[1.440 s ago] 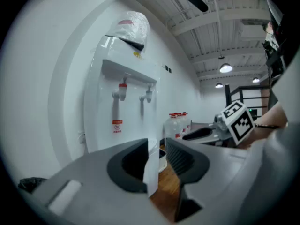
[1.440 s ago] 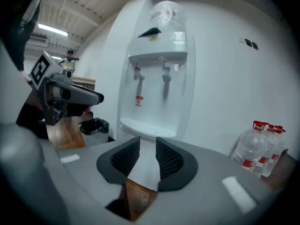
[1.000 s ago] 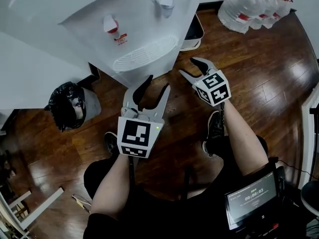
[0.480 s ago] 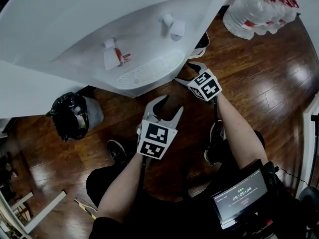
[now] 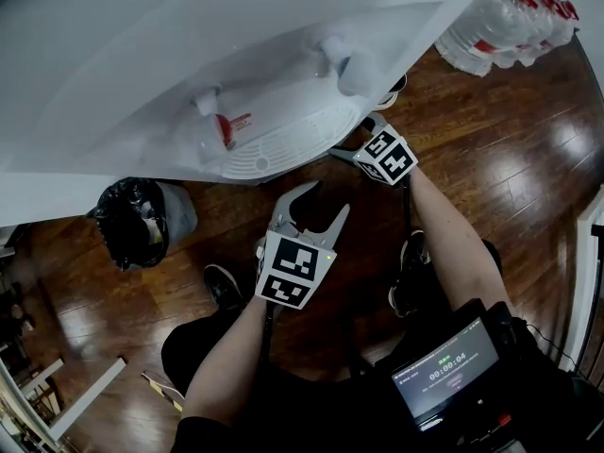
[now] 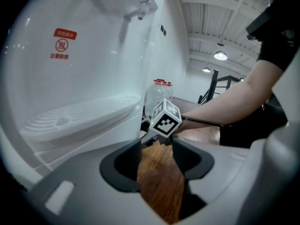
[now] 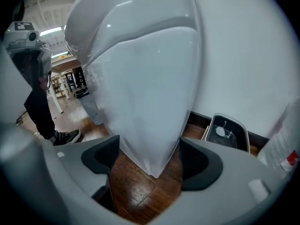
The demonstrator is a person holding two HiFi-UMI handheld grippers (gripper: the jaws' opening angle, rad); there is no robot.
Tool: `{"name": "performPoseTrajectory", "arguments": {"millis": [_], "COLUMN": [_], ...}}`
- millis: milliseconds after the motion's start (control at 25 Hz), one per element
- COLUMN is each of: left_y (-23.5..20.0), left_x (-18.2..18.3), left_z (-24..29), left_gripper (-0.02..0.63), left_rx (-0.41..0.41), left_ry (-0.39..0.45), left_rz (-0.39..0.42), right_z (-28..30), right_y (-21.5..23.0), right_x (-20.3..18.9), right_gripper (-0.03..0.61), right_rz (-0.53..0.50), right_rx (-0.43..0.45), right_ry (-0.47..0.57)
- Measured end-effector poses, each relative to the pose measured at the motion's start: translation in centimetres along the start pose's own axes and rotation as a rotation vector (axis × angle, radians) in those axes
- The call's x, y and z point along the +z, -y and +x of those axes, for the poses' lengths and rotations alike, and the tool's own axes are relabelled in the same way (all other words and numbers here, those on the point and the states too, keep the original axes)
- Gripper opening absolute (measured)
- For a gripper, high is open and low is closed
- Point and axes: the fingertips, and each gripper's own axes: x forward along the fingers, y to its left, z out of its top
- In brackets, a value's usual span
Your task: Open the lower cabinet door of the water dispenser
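The white water dispenser point(image 5: 236, 74) fills the top of the head view, its drip tray point(image 5: 283, 149) jutting out over both grippers. In the right gripper view its lower cabinet point(image 7: 145, 93) stands close ahead, one vertical corner edge in line with the gap between the jaws. My right gripper point(image 7: 149, 161) is opening wide, and its pads touch nothing. In the head view my right gripper point(image 5: 363, 138) reaches under the tray's overhang. My left gripper point(image 5: 307, 210) hangs open lower down, with only wooden floor between its jaws. The left gripper view shows my left gripper point(image 6: 157, 161) behind the right gripper's marker cube point(image 6: 165, 117).
A grey bin with a black bag point(image 5: 137, 220) stands left of the dispenser. Several water bottles point(image 5: 514, 12) sit at the back right. A white tray point(image 7: 227, 131) lies on the floor by the wall. The person's shoes point(image 5: 224, 286) rest on the wooden floor point(image 5: 491, 159).
Both grippers have sunk and come closer to the dispenser. The right gripper has slid in under the drip tray's overhang. The dispenser now fills more of the head view.
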Motion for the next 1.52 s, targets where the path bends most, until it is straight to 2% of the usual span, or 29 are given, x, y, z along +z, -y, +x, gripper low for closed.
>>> {"name": "performPoseTrajectory", "arguments": {"millis": [480, 600, 800, 920, 1160, 1320, 1440, 1520], "left_y": [-0.7, -0.6, -0.5, -0.1, 2.2, 4.1, 4.6, 4.6], "left_x": [-0.6, -0.1, 0.3, 1.4, 1.6, 0.7, -0.8, -1.8], "left_z": [-2.9, -3.3, -3.8, -4.5, -7.3, -9.6, -11.6, -12.9], "left_gripper": [0.225, 0.225, 0.225, 0.216, 0.212, 0.212, 0.212, 0.212], "left_rx": [0.024, 0.019, 0.023, 0.032, 0.036, 0.056, 0.097, 0.120], "left_ry": [0.002, 0.018, 0.038, 0.084, 0.138, 0.137, 0.132, 0.136], "left_rz": [-0.019, -0.016, -0.026, -0.043, -0.070, -0.028, -0.007, -0.032], "right_z": [-0.1, -0.8, -2.2, -3.3, -5.6, -7.2, -8.1, -8.6], "right_y": [0.0, -0.4, -1.7, -2.6, -6.2, -9.8, -12.8, -14.2], "right_x": [-0.3, -1.0, -2.6, -3.8, -6.3, -7.5, -8.1, -8.3], "right_gripper": [0.382, 0.348, 0.342, 0.295, 0.230, 0.210, 0.200, 0.187], "right_rz": [0.074, 0.058, 0.033, 0.023, 0.016, 0.026, 0.050, 0.084], "right_rx": [0.020, 0.026, 0.037, 0.029, -0.001, -0.021, -0.022, -0.032], "right_ry": [-0.004, -0.023, -0.077, -0.129, -0.204, -0.223, -0.205, -0.168]}}
